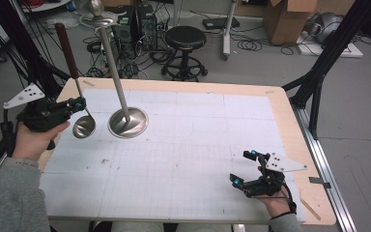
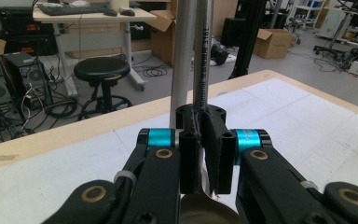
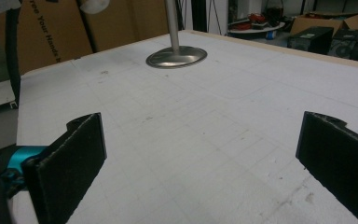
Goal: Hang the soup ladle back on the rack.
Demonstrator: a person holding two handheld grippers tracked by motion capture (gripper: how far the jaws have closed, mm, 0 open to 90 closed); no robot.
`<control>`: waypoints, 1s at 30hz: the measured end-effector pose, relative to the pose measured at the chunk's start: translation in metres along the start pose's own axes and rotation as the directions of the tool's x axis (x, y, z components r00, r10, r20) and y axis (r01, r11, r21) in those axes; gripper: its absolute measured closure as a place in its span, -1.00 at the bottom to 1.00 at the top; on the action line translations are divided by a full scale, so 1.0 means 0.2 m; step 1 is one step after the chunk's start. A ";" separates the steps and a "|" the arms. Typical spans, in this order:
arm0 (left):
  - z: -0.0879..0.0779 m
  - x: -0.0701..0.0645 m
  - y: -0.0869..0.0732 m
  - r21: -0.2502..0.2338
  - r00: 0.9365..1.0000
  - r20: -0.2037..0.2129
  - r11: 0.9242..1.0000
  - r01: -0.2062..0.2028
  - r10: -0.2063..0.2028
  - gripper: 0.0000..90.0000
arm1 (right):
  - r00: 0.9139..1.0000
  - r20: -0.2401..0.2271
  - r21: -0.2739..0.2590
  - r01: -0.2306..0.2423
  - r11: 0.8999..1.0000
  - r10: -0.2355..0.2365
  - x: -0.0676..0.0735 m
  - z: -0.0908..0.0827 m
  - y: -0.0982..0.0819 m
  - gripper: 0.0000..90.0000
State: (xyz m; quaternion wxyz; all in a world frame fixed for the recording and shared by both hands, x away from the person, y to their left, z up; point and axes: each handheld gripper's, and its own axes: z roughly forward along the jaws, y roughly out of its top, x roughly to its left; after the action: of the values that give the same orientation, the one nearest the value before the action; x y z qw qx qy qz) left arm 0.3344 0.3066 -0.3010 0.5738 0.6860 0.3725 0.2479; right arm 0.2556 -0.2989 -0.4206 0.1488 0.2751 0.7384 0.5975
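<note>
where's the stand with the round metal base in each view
High view: the stand's base sits upper left on the white mat, pole leaning up and left.
Left gripper view: its pole rises behind the ladle handle that the jaws clamp.
Right gripper view: base at top centre.
Shared landmark: the table's wooden edge.

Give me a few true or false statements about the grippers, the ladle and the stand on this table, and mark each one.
1. The left gripper is shut on the ladle. True.
2. The right gripper holds the ladle's bowl. False: its jaws stand wide apart over bare table, holding nothing.
3. The metal stand with a round base rests on the table beside the ladle. True.
4. The ladle lies flat on the table. False: its dark handle rises steeply upward from the gripper.
</note>
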 end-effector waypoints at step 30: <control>0.06 0.02 0.06 0.040 1.000 -0.007 0.999 0.006 -0.005 0.87 | 1.000 -0.019 0.002 0.008 1.000 -0.008 0.01 0.00 0.00 -0.99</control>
State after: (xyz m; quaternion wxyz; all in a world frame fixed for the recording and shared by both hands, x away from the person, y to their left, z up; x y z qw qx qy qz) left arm 0.3491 0.3022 -0.2922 0.5595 0.6953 0.3812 0.2413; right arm 0.2542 -0.2977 -0.4204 0.1439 0.2667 0.7414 0.5987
